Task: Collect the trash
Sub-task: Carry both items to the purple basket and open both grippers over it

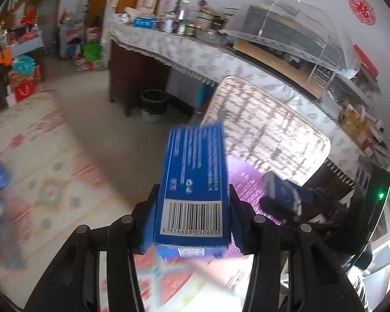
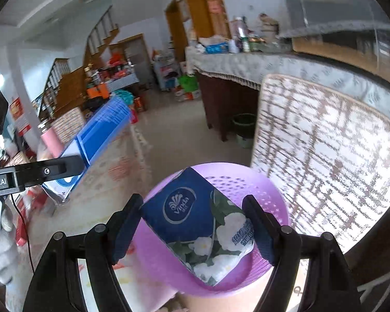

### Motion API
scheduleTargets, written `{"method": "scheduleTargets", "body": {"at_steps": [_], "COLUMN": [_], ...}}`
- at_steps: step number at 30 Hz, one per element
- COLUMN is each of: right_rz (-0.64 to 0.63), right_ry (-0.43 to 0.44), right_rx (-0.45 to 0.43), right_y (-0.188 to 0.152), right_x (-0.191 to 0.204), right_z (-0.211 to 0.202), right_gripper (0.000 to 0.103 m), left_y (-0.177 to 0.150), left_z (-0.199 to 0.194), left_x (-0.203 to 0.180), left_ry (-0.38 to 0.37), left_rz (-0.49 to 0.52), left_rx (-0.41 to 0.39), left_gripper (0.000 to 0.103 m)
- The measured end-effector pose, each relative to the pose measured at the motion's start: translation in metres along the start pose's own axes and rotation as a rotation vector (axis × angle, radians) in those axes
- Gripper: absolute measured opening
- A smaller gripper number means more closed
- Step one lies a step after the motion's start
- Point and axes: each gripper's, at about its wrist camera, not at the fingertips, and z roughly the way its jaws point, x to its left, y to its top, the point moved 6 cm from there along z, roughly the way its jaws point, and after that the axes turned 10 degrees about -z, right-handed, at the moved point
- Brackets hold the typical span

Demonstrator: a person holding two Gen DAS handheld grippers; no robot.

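Observation:
A blue carton with a barcode (image 1: 195, 171) sits between the blue pads of my left gripper (image 1: 193, 195), which is shut on its near end. The same carton (image 2: 101, 132) sticks out at the left of the right wrist view. My right gripper (image 2: 192, 202) is shut on a dark blue Vinda tissue pack (image 2: 195, 223) printed with white flowers. The pack hangs corner down over the mouth of a purple perforated trash basket (image 2: 270, 195). The basket's purple wall (image 1: 244, 184) also shows just right of the carton.
A long table with a pale leafy cloth (image 1: 195, 52) carries jars, boxes and a mesh food cover (image 1: 299, 26). A dark waste bin (image 1: 153, 104) stands on the floor beneath it. A patterned cushion (image 1: 267, 135) leans close behind the basket. A gloved hand (image 2: 2, 254) is at left.

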Motion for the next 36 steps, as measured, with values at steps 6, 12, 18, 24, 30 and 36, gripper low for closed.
{"method": "scheduleTargets", "body": {"at_steps": [6,12,18,24,30,36], "right_rz": [0.111,0.116,0.202,0.267,0.303,0.291], "right_ry": [0.008,-0.137,-0.142,-0.129,-0.070,-0.102], "right_rx": [0.049,0.082,0.223,0.248,0.274,0.301], "right_y": [-0.010,-0.028,-0.069,-0.082,-0.081,-0.080], "right_x": [-0.033,-0.058,-0.071,-0.075,-0.072,-0.063], "right_z": [0.024,0.023,0.049,0.049,0.056,0.066], "right_gripper": [0.093,0.093,0.062,0.050,0.050,0.058], "left_y": [0.005,-0.010,-0.048,-0.067,-0.071,-0.066], "left_z": [0.049,0.070,0.117,0.119,0.105,0.090], "left_x": [-0.012,0.008,0.034,0.033,0.036,0.032], "left_ry": [-0.114,0.117,0.162,0.139,0.187,0.127], "left_rz": [-0.075,0.017,-0.043,-0.059,-0.033,-0.044], "left_rx": [0.099,0.116,0.294,0.371,0.355,0.302], "left_gripper": [0.076,0.077,0.062,0.026,0.025,0.059]}}
